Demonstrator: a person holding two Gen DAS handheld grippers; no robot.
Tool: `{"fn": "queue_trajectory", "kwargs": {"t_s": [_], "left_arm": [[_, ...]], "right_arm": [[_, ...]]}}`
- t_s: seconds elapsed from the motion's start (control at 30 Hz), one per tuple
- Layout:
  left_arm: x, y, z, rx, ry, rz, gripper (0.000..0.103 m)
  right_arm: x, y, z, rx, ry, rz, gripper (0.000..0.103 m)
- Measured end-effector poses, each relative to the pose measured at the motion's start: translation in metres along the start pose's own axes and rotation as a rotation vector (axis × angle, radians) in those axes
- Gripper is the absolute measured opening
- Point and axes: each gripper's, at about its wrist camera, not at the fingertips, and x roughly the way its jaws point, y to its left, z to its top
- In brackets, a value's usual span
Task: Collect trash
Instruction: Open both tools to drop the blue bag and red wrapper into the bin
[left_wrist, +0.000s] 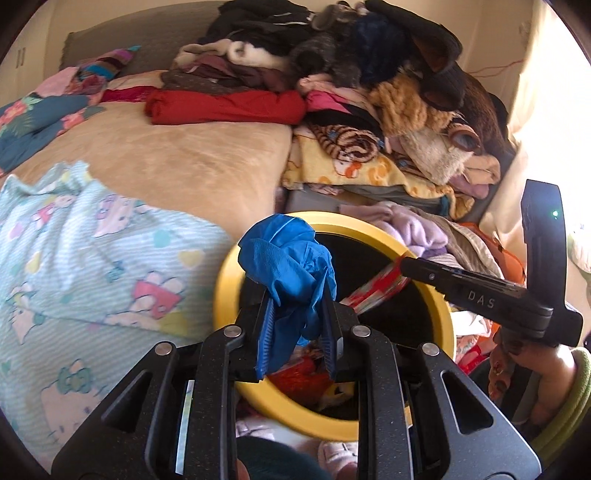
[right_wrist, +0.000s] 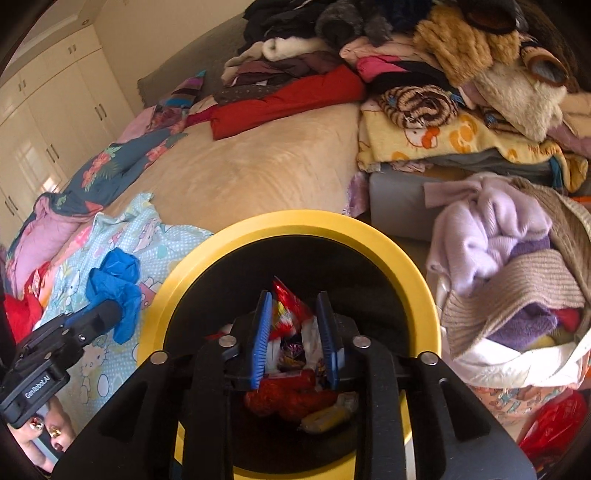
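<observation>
A yellow-rimmed black bin (left_wrist: 441, 306) (right_wrist: 417, 273) stands beside the bed with wrappers inside. My left gripper (left_wrist: 297, 291) is shut on a crumpled blue glove (left_wrist: 288, 258), held at the bin's left rim; the glove also shows in the right wrist view (right_wrist: 118, 291). My right gripper (right_wrist: 293, 306) is over the bin's mouth, its fingers around a red and white wrapper (right_wrist: 288, 310) that sticks up between them. The wrapper also shows in the left wrist view (left_wrist: 380, 286) at the right gripper's tip (left_wrist: 402, 264).
A bed with a beige cover (right_wrist: 258, 173) and a Hello Kitty sheet (left_wrist: 92, 266) lies to the left. Piled clothes and blankets (left_wrist: 369, 92) fill the back. A bag of knitwear (right_wrist: 517, 280) stands right of the bin. Red packaging (right_wrist: 554, 424) lies at lower right.
</observation>
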Motion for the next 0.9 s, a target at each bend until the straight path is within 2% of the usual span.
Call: {"fn": "queue_trajectory", "kwargs": {"t_s": [0.03,0.07,0.13,0.33,0.37,0.47,0.53,0.63,0.9], "left_arm": [[0.004,-0.005,0.001,0.009,0.003,-0.002,0.019],[0.006,-0.008,0.002,0.013,0.007,-0.005,0.021],[0.011,-0.014,0.003,0.018,0.014,-0.010,0.033],[0.010,-0.023,0.000,0.034,0.012,-0.005,0.058],[0.009,-0.024,-0.001,0.033,0.010,-0.002,0.061],[0.001,-0.023,-0.003,0.026,0.001,0.009,0.069],[-0.006,-0.022,-0.005,0.020,-0.010,0.022,0.083],[-0.016,-0.021,-0.005,0.017,-0.027,0.036,0.091],[-0.055,-0.003,-0.015,-0.021,-0.097,0.113,0.092]], "right_arm": [[-0.003,-0.004,-0.001,0.014,-0.003,-0.004,0.040],[-0.006,-0.006,-0.002,0.023,-0.005,-0.004,0.042],[-0.013,-0.011,-0.005,0.040,-0.014,0.005,0.051],[-0.040,-0.016,-0.010,0.049,-0.054,0.005,0.068],[-0.045,-0.017,-0.011,0.051,-0.065,0.011,0.069],[-0.061,-0.016,-0.014,0.047,-0.111,0.016,0.082],[-0.072,-0.014,-0.016,0.048,-0.139,0.031,0.085],[-0.084,-0.006,-0.018,0.027,-0.172,0.052,0.091],[-0.105,0.022,-0.027,-0.048,-0.262,0.071,0.096]]}}
